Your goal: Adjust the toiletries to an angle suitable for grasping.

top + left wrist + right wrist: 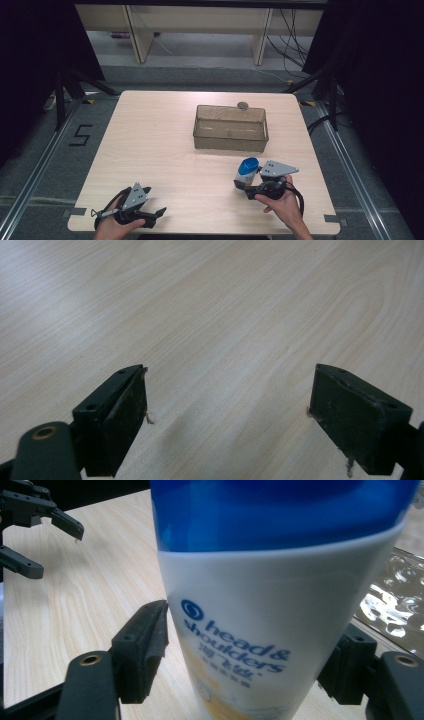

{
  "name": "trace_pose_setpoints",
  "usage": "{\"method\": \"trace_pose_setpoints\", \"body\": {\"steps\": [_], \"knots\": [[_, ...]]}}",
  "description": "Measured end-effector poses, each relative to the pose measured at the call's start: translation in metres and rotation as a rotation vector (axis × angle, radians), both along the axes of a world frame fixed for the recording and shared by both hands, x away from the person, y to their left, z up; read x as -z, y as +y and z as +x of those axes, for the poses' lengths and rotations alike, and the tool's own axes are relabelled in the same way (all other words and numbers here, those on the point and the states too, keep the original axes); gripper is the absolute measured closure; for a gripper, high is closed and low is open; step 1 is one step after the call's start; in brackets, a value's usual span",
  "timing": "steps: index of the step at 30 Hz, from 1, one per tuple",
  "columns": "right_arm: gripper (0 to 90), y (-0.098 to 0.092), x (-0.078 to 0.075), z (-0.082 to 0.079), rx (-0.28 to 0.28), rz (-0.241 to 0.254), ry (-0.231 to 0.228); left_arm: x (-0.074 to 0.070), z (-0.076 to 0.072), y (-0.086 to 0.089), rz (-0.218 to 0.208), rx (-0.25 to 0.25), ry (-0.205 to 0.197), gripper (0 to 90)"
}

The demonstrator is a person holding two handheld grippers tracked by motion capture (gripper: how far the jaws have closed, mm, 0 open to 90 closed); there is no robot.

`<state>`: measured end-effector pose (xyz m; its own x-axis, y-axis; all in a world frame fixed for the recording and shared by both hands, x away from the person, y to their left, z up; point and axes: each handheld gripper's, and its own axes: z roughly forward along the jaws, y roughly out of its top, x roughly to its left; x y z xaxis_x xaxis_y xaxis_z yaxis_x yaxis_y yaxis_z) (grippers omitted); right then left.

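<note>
A white shampoo bottle (246,171) with a blue cap stands upright on the wooden table (150,145), near its front right. My right gripper (243,183) reaches it from the right side, low on its body. In the right gripper view the bottle (260,605) sits between both jaws, and the pads (150,640) press against its sides. My left gripper (152,216) rests at the table's front left edge, pointing right. Its jaws stand wide open over bare wood (227,405).
A clear plastic bin (230,142) stands beyond the bottle at the table's far middle, its corner (395,600) close to the right of the bottle. A small round grey object (243,105) lies behind the bin. Black curtains flank the table.
</note>
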<state>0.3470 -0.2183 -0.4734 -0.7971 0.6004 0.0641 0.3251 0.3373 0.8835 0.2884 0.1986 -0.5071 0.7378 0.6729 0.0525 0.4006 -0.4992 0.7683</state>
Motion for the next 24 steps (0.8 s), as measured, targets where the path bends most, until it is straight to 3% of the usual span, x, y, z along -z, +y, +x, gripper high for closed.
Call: {"method": "trace_pose_setpoints", "body": {"steps": [3,4,5,7,9,10,16,23,24], "knots": [[34.7,-0.0021,0.0008,0.0024,-0.003,0.008,-0.02,-0.0001,0.0,-0.0001,0.0,0.0,-0.001,15.0],[34.7,-0.0023,0.0009,0.0023,-0.013,0.01,0.007,-0.0001,0.0004,0.0002,-0.001,0.007,0.004,15.0],[35.1,-0.002,0.0009,0.0026,-0.009,0.004,-0.023,-0.0001,0.0004,0.0003,-0.001,0.006,0.003,15.0],[35.4,-0.0015,0.0003,0.0011,-0.002,0.008,-0.01,-0.0001,0.0005,0.0004,0.0,0.007,0.003,15.0],[35.8,-0.0012,0.0007,0.0028,-0.016,0.006,-0.031,-0.0004,0.0005,0.0004,0.0,0.008,0.004,15.0],[35.9,-0.0004,0.0005,0.001,-0.002,0.015,-0.012,-0.0006,0.0007,0.0005,0.002,0.009,0.007,15.0],[36.5,0.0,-0.0006,0.0006,0.011,-0.009,-0.024,-0.0006,0.0007,0.0005,0.002,0.01,0.006,15.0],[36.9,0.0015,-0.0006,0.0009,0.015,-0.006,-0.038,-0.0006,0.0007,0.0005,0.002,0.01,0.007,15.0],[37.0,0.0019,-0.0006,0.0004,0.021,0.004,-0.024,-0.0002,0.0003,0.0001,-0.001,0.006,0.0,15.0]]}}
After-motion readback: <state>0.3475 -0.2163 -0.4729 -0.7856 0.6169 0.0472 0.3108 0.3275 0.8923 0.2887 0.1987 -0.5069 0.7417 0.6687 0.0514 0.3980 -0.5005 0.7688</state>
